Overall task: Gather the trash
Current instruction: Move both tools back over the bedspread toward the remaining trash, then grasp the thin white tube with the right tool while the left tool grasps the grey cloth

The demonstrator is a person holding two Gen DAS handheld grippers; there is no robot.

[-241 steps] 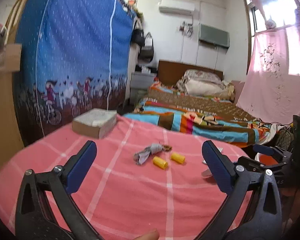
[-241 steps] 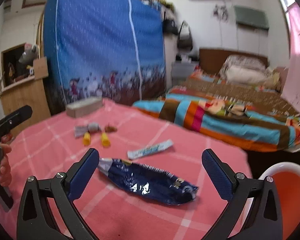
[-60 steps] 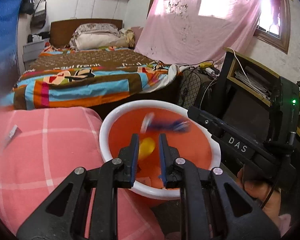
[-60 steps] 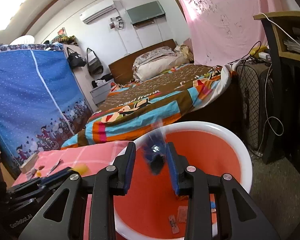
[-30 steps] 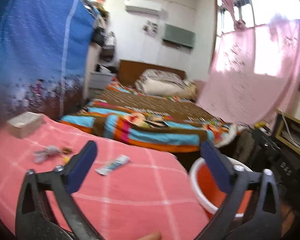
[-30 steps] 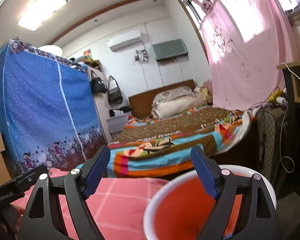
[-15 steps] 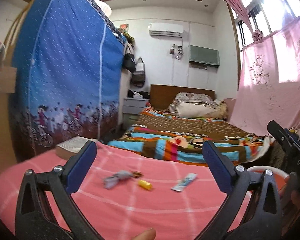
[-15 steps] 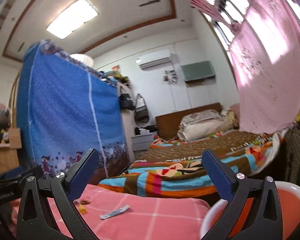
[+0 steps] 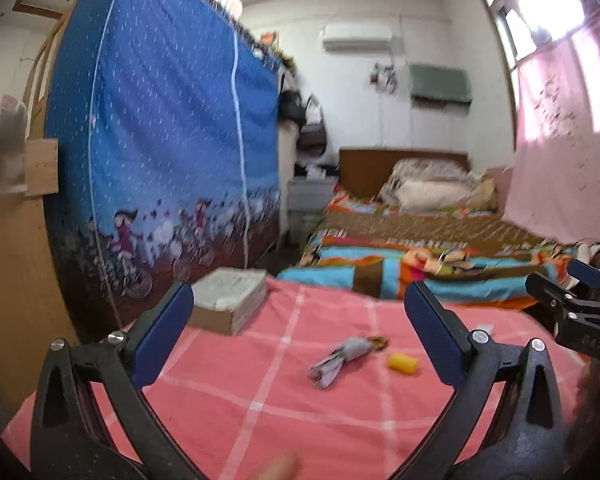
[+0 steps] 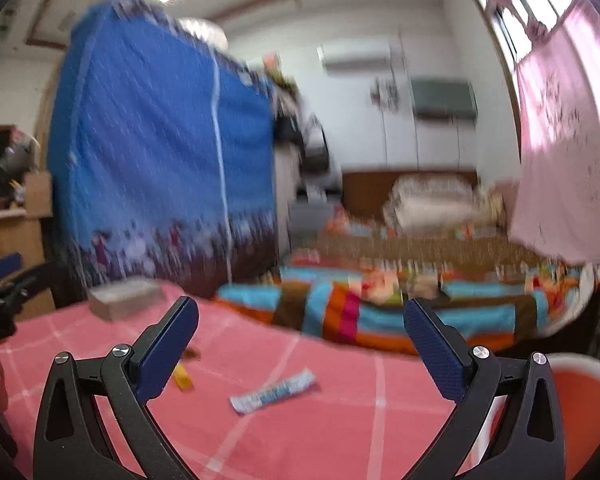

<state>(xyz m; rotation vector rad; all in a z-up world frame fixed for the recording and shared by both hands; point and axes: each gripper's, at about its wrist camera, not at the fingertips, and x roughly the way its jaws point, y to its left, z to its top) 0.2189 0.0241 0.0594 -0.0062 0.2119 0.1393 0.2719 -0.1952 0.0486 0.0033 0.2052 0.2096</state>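
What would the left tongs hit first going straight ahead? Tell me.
Probably the grey crumpled wrapper on the pink tablecloth, between the open left tongs; the yellow piece lies just right. Depth is uncertain.

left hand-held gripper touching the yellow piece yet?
Apart. The left wrist view shows the left hand-held gripper wide open, with pink cloth visible between its pads and the yellow piece.

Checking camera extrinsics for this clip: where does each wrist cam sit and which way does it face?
Left wrist: on the left tongs, facing across the pink tablecloth at the grey wrapper and yellow piece; the right tongs show at its right edge.
Right wrist: on the right tongs, facing the white wrapper and basin; left tongs at its left edge.
Shared: tablecloth, yellow piece, book, blue wardrobe, bed.
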